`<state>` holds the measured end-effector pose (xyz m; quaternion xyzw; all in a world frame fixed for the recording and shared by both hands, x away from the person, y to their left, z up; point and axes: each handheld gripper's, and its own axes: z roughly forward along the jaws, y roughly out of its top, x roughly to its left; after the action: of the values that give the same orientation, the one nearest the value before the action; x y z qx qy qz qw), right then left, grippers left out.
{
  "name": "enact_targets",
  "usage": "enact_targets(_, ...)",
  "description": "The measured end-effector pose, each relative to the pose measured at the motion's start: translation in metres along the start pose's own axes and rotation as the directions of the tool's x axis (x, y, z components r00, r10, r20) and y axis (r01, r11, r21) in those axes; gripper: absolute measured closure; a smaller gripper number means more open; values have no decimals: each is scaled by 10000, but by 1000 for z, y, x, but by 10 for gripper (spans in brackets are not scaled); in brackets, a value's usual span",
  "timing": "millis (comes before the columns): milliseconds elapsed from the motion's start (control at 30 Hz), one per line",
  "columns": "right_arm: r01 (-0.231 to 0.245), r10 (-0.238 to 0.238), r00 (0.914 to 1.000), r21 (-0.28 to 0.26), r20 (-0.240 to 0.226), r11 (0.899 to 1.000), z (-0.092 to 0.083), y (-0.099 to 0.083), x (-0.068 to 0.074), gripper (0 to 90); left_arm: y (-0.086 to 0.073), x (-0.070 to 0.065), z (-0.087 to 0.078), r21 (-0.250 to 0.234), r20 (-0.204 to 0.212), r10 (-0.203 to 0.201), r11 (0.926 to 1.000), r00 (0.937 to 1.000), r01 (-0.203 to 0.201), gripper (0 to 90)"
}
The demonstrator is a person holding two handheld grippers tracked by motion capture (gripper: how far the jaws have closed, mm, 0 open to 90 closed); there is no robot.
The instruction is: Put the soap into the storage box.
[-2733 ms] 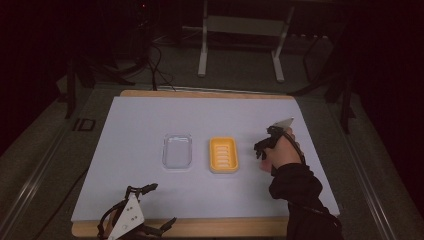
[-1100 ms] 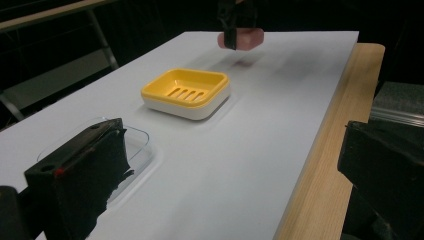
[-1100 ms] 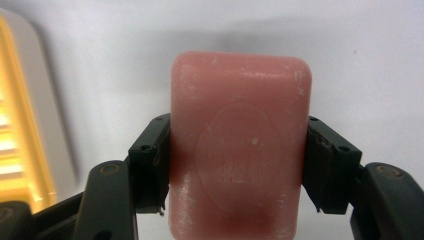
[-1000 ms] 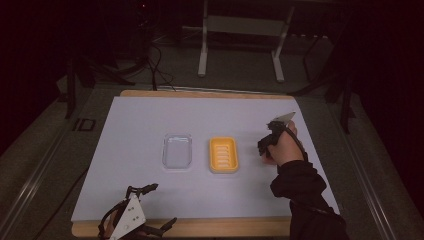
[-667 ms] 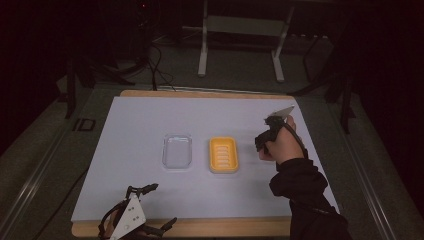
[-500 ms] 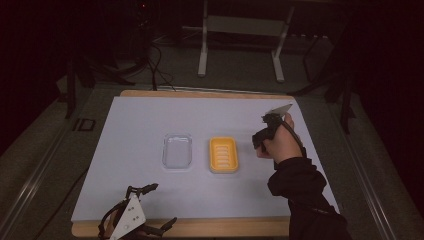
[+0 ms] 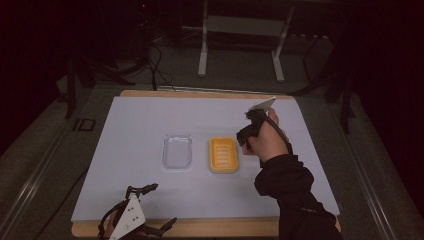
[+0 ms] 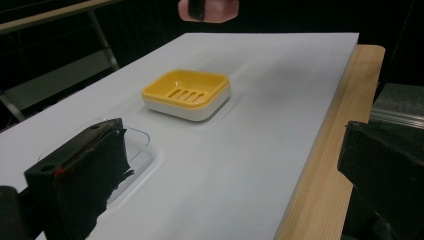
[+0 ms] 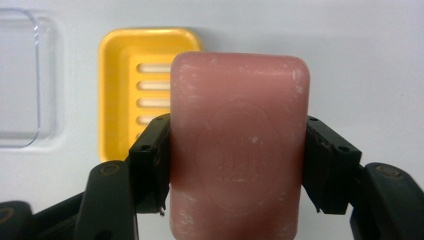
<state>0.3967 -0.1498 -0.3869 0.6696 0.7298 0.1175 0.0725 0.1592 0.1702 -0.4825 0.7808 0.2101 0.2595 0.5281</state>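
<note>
Right gripper [image 9: 235,170] clamped on pink soap bar [image 9: 239,145], jaws pressing its two long sides; embossed oval mark faintly visible on the bar's face. Held clear of the mat, above and just right of the yellow soap dish [image 7: 223,154]. Seen in the right gripper view with the dish's slotted floor partly hidden behind the bar's left edge. In the left gripper view, a sliver of the pink bar at the top edge, beyond the far side of the dish.

Soap dish: yellow tray on a white base, resting on the pale mat [image 7: 150,120], nothing in it. Clear plastic lid [image 7: 177,151] lying flat just left of the dish, apart from it.

Left gripper [image 7: 150,207] lying near the front edge of the wooden board [image 7: 200,227], well to the left and toward the person from the dish. Jaws spread wide, nothing between them; left jaw overlapping the clear lid in the gripper's own view.

Person's dark sleeve [image 7: 290,195] right of the dish, toward the person.
</note>
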Motion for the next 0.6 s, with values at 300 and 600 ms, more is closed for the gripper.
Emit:
enact_targets(300,483,-488,9985,-202,-256,9986,-3,-2,24,377,0,0,0,19,20,17,10000,10000,-17,5)
enact_targets(600,825,-842,9940,-271,-693,9962,4,-5,46,377,0,0,-1,-16,47,4,10000,10000,-4,5)
